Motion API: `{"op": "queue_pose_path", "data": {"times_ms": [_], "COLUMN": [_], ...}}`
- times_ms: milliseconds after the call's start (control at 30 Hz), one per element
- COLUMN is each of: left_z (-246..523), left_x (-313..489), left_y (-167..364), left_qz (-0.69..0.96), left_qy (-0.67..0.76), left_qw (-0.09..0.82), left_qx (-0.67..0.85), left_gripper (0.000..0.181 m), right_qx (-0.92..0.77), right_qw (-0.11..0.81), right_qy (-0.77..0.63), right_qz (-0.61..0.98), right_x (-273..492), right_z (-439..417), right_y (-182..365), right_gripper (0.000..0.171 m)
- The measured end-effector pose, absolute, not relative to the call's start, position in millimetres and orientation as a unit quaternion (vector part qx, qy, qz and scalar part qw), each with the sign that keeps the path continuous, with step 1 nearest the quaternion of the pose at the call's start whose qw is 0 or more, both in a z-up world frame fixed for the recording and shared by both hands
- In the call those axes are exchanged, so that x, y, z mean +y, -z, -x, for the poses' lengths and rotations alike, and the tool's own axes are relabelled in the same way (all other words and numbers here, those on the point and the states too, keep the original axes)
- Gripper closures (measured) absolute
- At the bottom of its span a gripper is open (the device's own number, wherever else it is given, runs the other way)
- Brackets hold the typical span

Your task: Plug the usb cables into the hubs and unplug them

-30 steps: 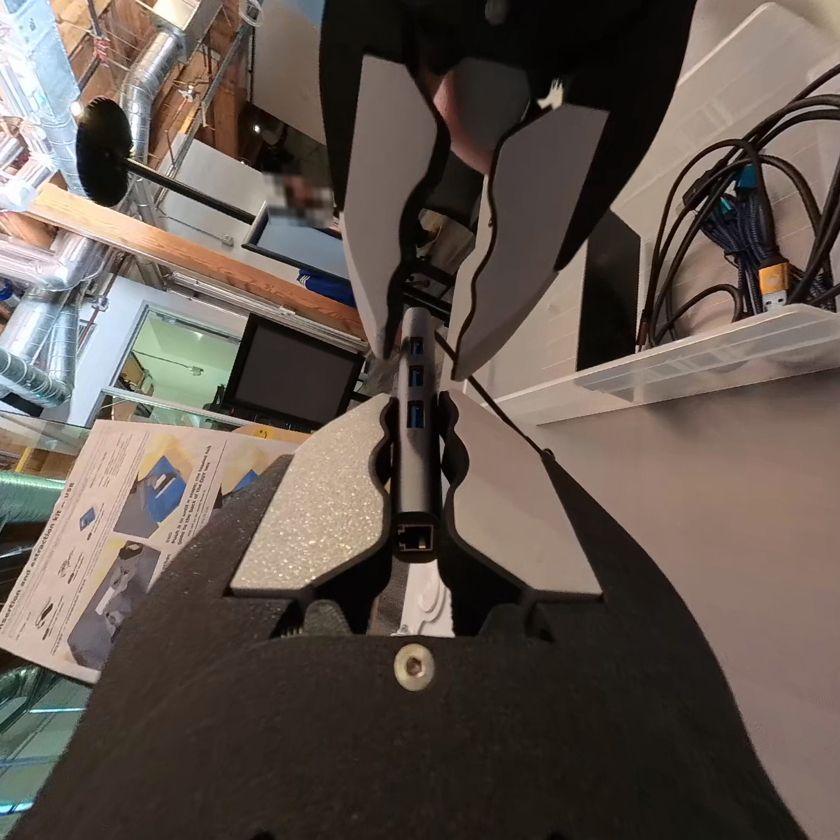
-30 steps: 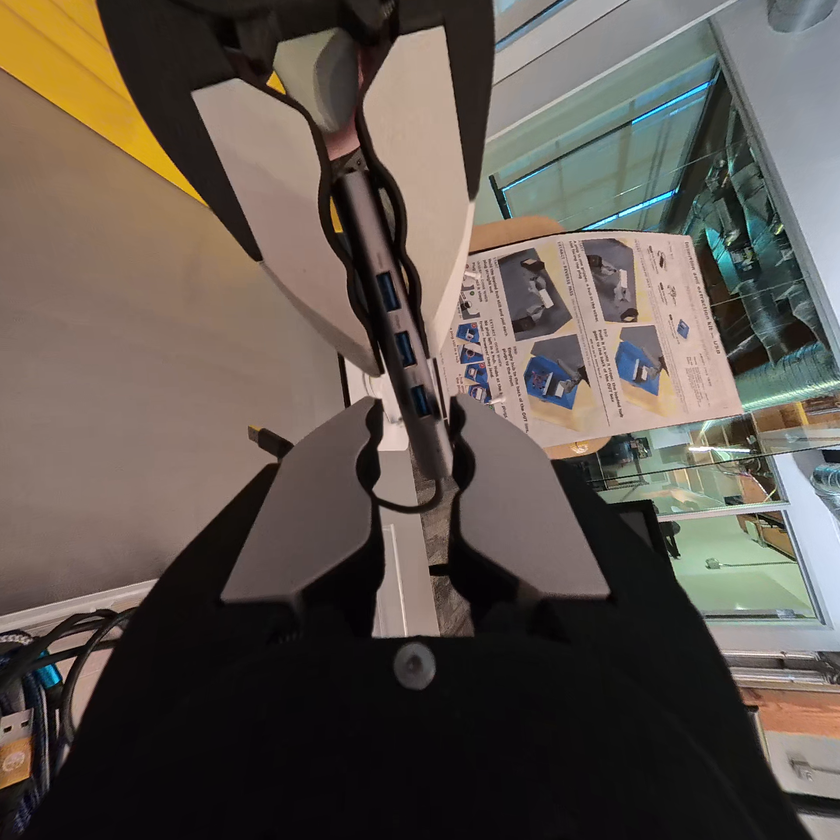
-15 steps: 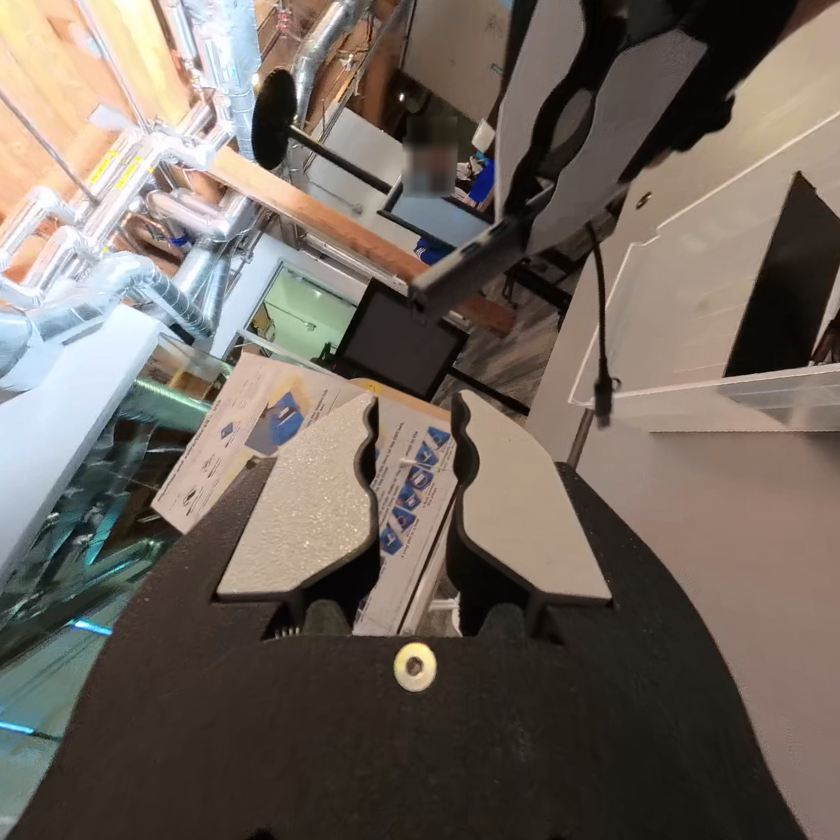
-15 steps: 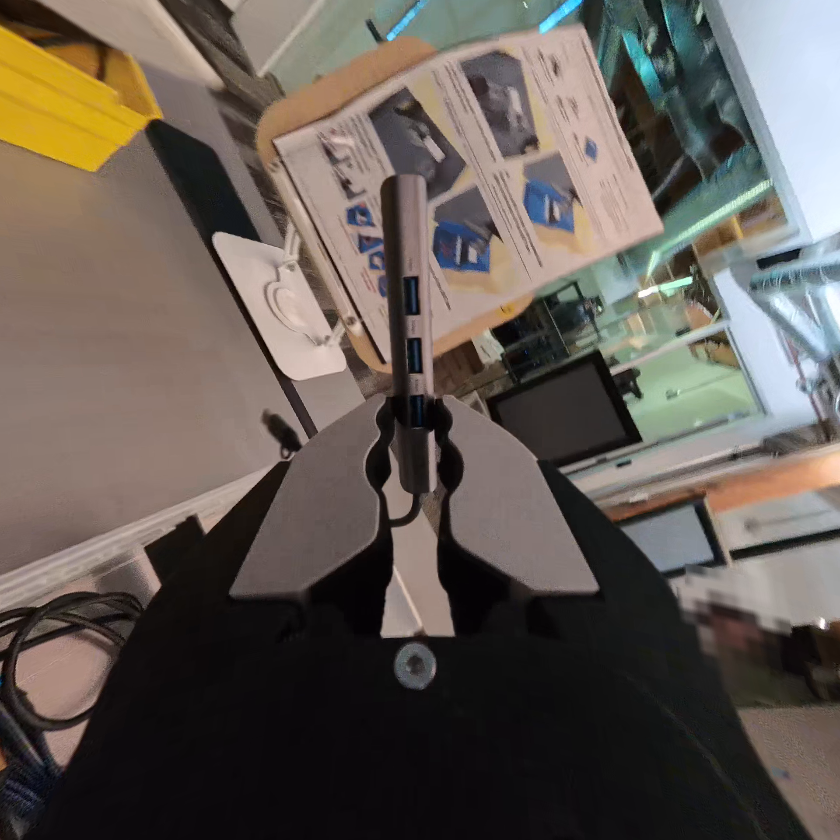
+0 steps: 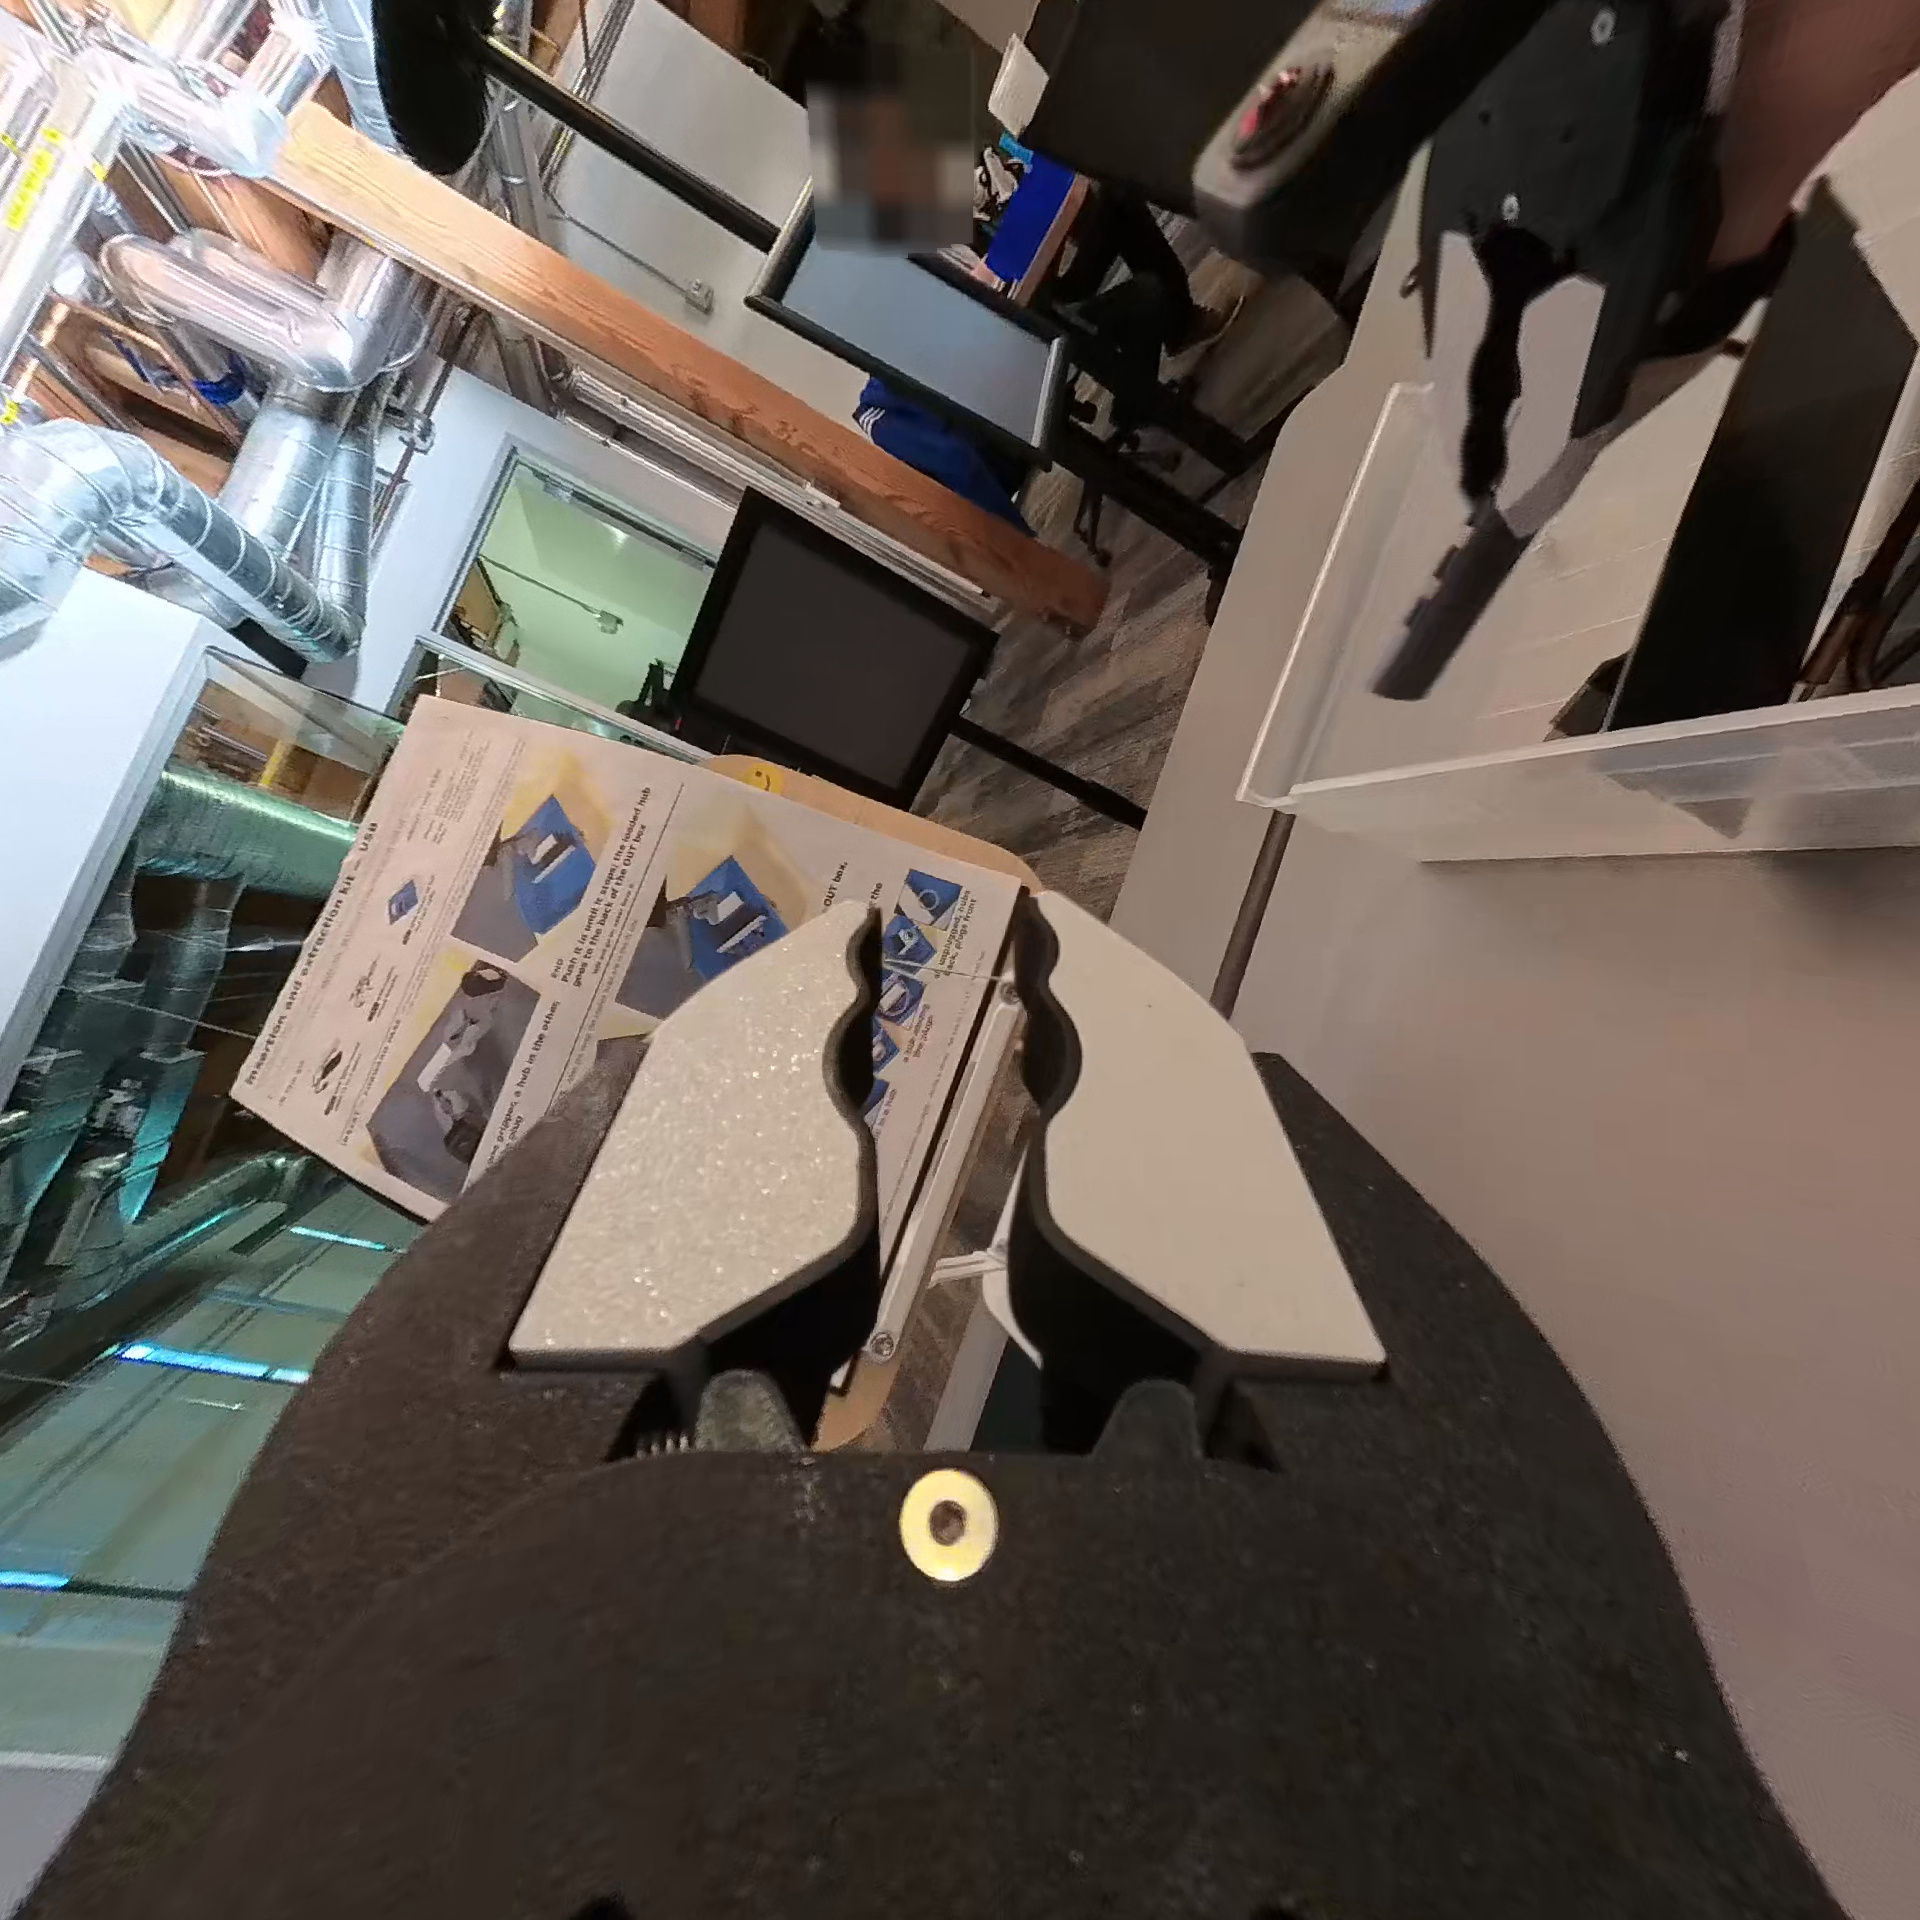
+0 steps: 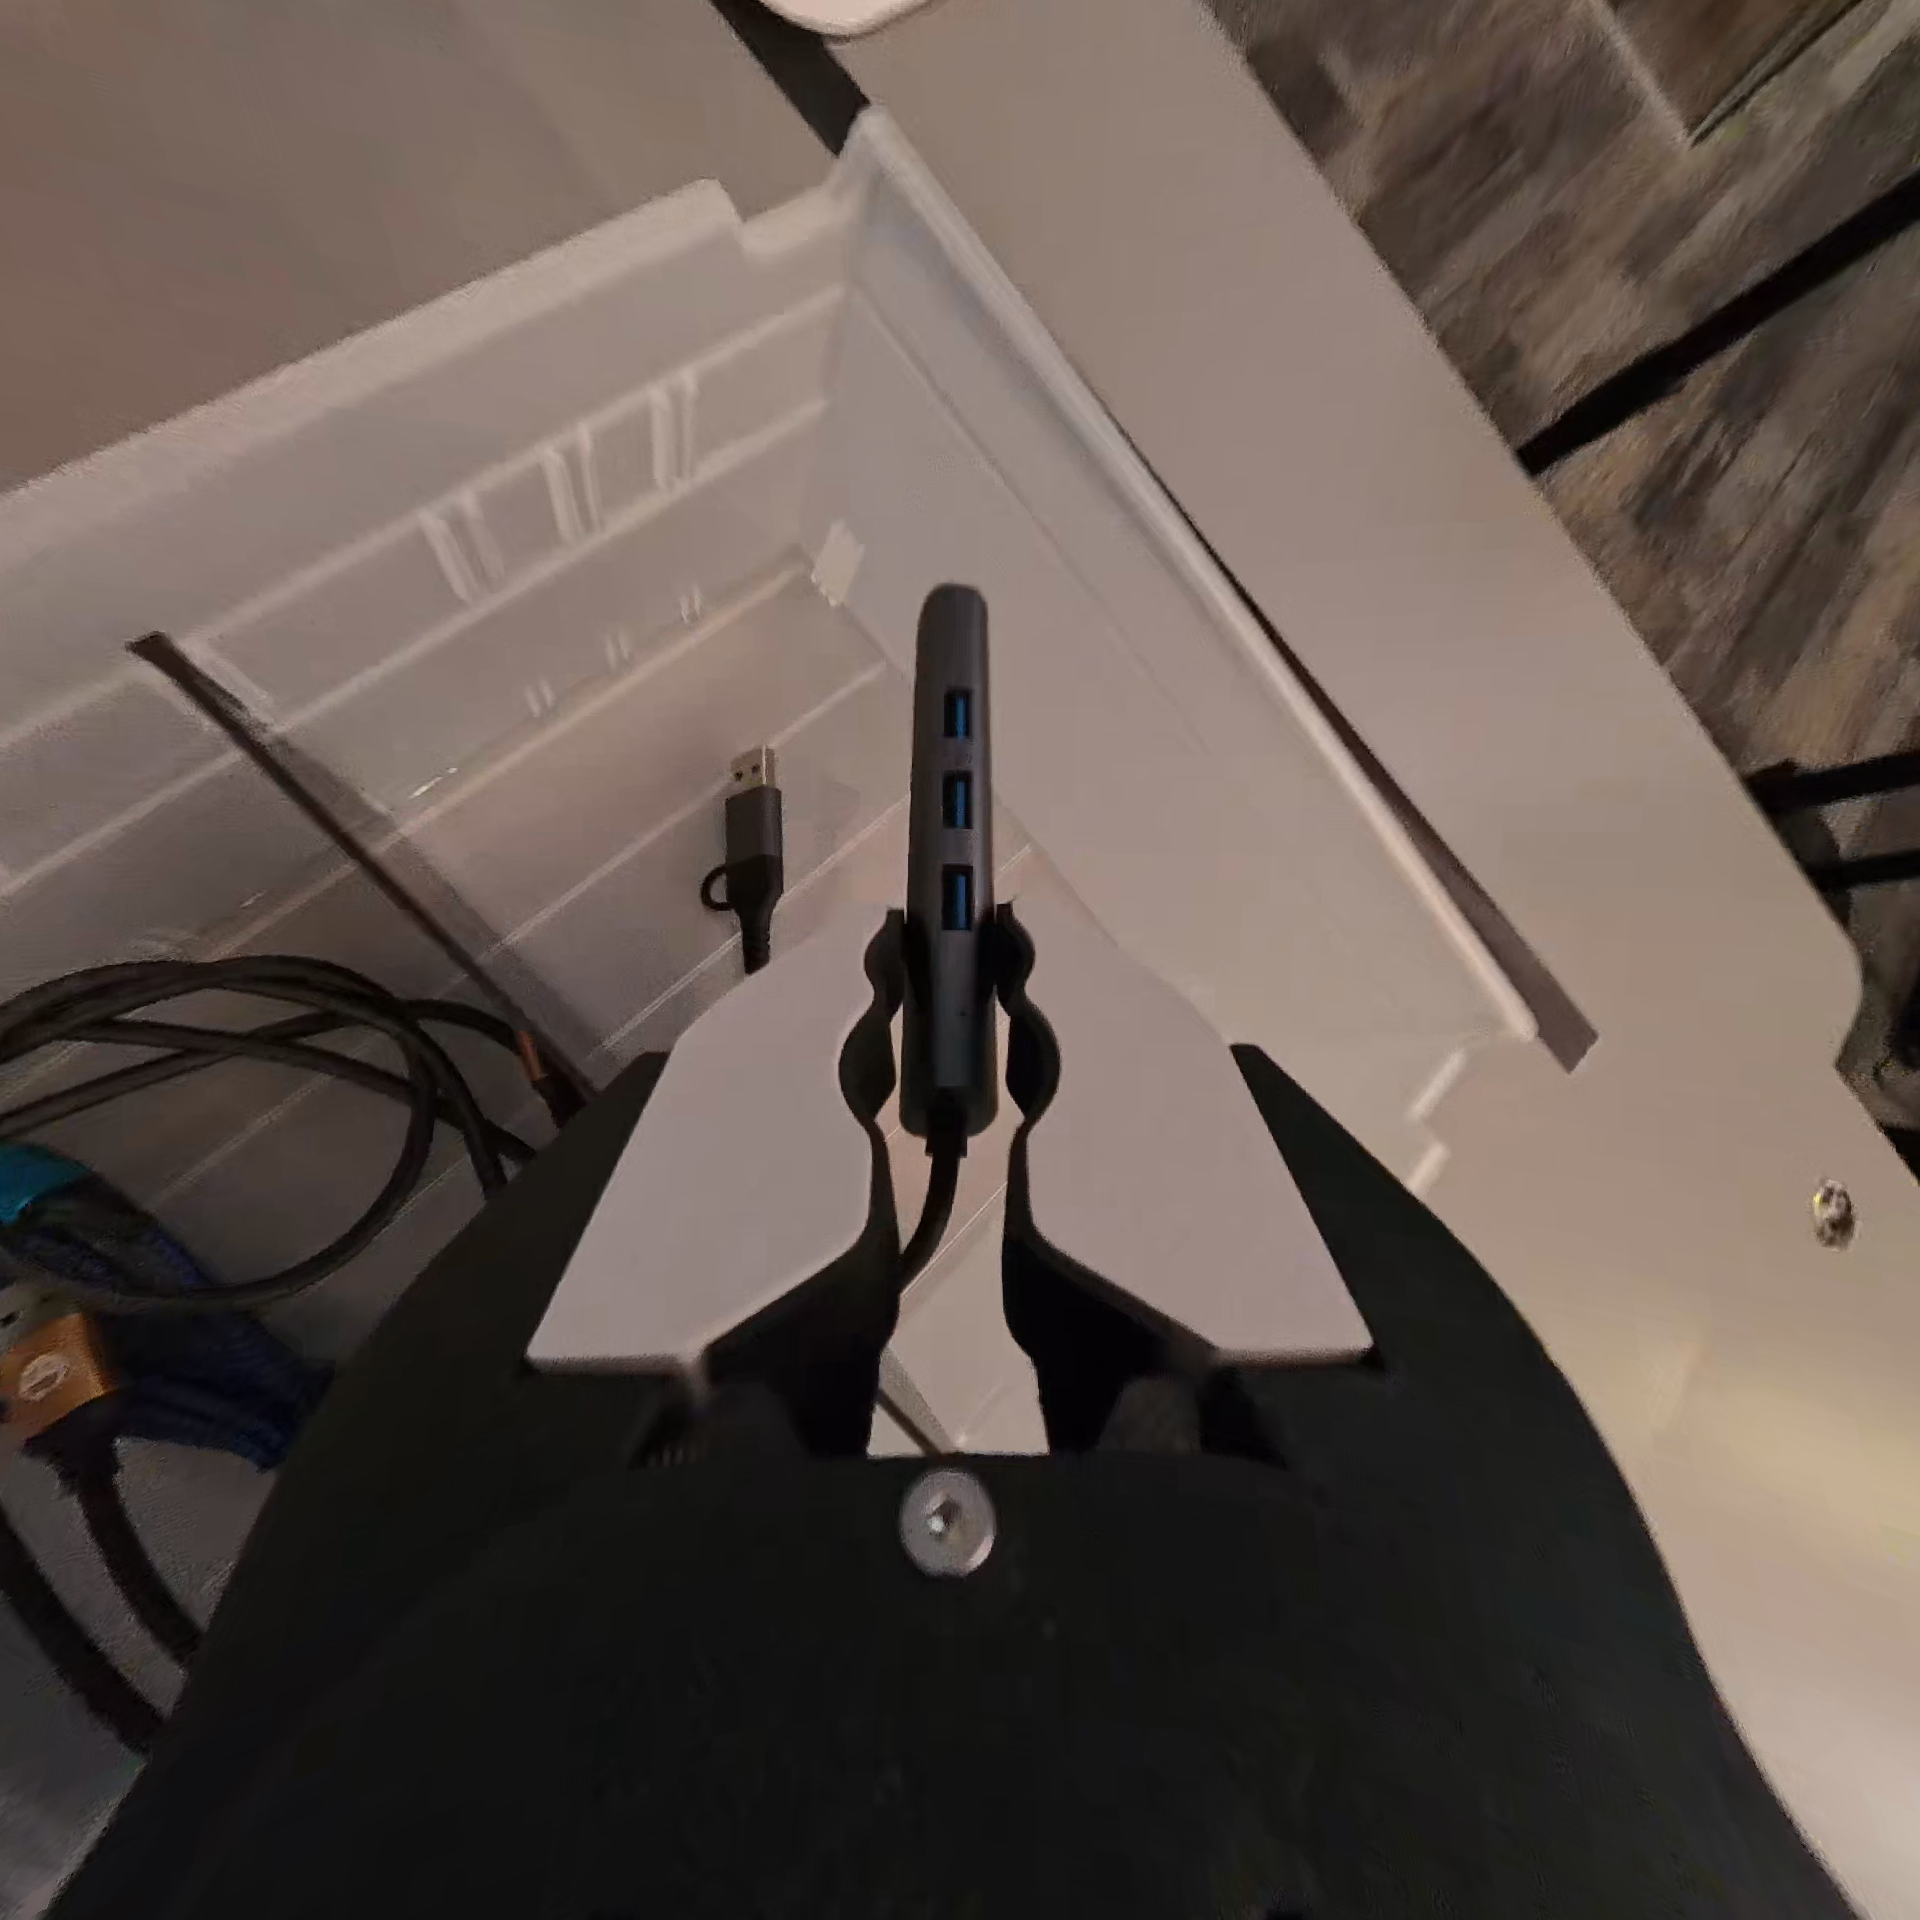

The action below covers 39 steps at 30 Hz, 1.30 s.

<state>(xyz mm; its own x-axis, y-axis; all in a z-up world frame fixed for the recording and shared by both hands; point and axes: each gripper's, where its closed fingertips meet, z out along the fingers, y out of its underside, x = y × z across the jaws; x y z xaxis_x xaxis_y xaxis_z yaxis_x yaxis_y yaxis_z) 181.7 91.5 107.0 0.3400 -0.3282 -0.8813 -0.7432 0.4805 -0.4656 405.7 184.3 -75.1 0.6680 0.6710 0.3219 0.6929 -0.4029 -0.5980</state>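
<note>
In the right wrist view my right gripper (image 6: 948,925) is shut on a slim grey USB hub (image 6: 948,790) with three blue ports. It grips the hub's cable end, and both pads press on its sides. The hub's own short cable ends in a grey USB plug (image 6: 753,821) that hangs loose to the left. The hub is above a clear plastic bin (image 6: 623,540). In the left wrist view my left gripper (image 5: 945,935) is open and empty. There the right gripper (image 5: 1496,457) with the hub (image 5: 1449,603) shows at the upper right, over the clear bin (image 5: 1558,774).
A tangle of black cables (image 6: 260,1039) lies at the left of the bin, with a blue braided cable (image 6: 156,1382) and a gold connector (image 6: 47,1371). A black divider (image 5: 1756,468) stands in the bin. A printed instruction sheet (image 5: 582,935) and a dark monitor (image 5: 831,665) are beyond the grey table (image 5: 1558,1247). The left gripper's tips are roughly 30 centimeters from the right gripper's.
A second ago both grippers held the hub. My left gripper let go and drew back. My right gripper closed on the hub and carried it over the clear bin.
</note>
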Motion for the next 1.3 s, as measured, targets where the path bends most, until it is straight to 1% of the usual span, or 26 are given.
{"op": "queue_pose_path", "data": {"times_ms": [67, 133, 200, 300, 333, 400, 467, 533, 600, 633, 700, 900, 1000, 1167, 1233, 1300], "left_z": [-178.4, -175.9, -169.0, -151.3, -143.3, -125.6, -108.5, -94.4, -82.9, -79.2, -75.1, -76.7, -72.2, -34.1, -17.9, -4.1], "left_x": [94.1, 94.9, 96.9, 99.3, 99.9, 100.6, 100.7, 100.4, 100.4, 100.3, 100.1, 100.7, 101.4, 97.6, 87.1, 72.5], "left_y": [-109.2, -109.2, -111.9, -121.3, -125.8, -133.7, -138.8, -143.0, -146.5, -147.4, -147.8, -146.5, -147.9, -155.0, -162.0, -171.7], "left_qz": [0.488, 0.495, 0.501, 0.518, 0.527, 0.548, 0.569, 0.579, 0.583, 0.585, 0.588, 0.587, 0.592, 0.623, 0.633, 0.632], "left_qy": [-0.164, -0.156, -0.161, -0.161, -0.159, -0.149, -0.138, -0.136, -0.146, -0.148, -0.15, -0.158, -0.158, -0.171, -0.16, -0.152], "left_qw": [0.663, 0.661, 0.661, 0.667, 0.671, 0.676, 0.677, 0.679, 0.682, 0.682, 0.681, 0.678, 0.679, 0.677, 0.684, 0.7], "left_qx": [0.544, 0.542, 0.534, 0.51, 0.497, 0.47, 0.447, 0.431, 0.417, 0.414, 0.41, 0.412, 0.404, 0.354, 0.324, 0.297], "left_gripper": [0.158, 0.158, 0.158, 0.158, 0.158, 0.158, 0.158, 0.158, 0.159, 0.159, 0.159, 0.163, 0.163, 0.162, 0.162, 0.162], "right_qx": [-0.39, -0.369, -0.353, -0.296, -0.269, -0.215, -0.16, -0.116, -0.085, -0.078, -0.074, -0.056, -0.041, -0.055, -0.06, -0.052], "right_qw": [0.362, 0.372, 0.396, 0.436, 0.432, 0.398, 0.337, 0.297, 0.27, 0.257, 0.24, 0.267, 0.266, 0.265, 0.295, 0.348], "right_qy": [0.021, 0.008, 0.019, 0.043, 0.033, 0.012, 0.001, -0.048, -0.084, -0.073, -0.078, -0.05, -0.07, -0.047, -0.027, -0.03], "right_qz": [0.846, 0.852, 0.848, 0.849, 0.86, 0.892, 0.928, 0.947, 0.955, 0.961, 0.965, 0.961, 0.96, 0.962, 0.953, 0.935], "right_x": [190.7, 191.8, 189.5, 176.0, 167.4, 151.9, 144.8, 147.4, 152.7, 154.0, 154.8, 165.8, 163.9, 164.7, 169.7, 176.0], "right_z": [-408.6, -410.1, -418.8, -447.2, -457.4, -479.5, -500.5, -502.0, -497.8, -500.6, -499.0, -520.1, -522.8, -524.4, -526.3, -525.4], "right_y": [79.2, 71.4, 51.6, 11.2, 5.0, 12.5, 37.9, 61.0, 76.8, 84.2, 92.5, 92.5, 92.6, 90.3, 78.4, 56.0], "right_gripper": [0.153, 0.148, 0.147, 0.138, 0.135, 0.132, 0.134, 0.146, 0.155, 0.162, 0.165, 0.166, 0.166, 0.163, 0.159, 0.157]}}
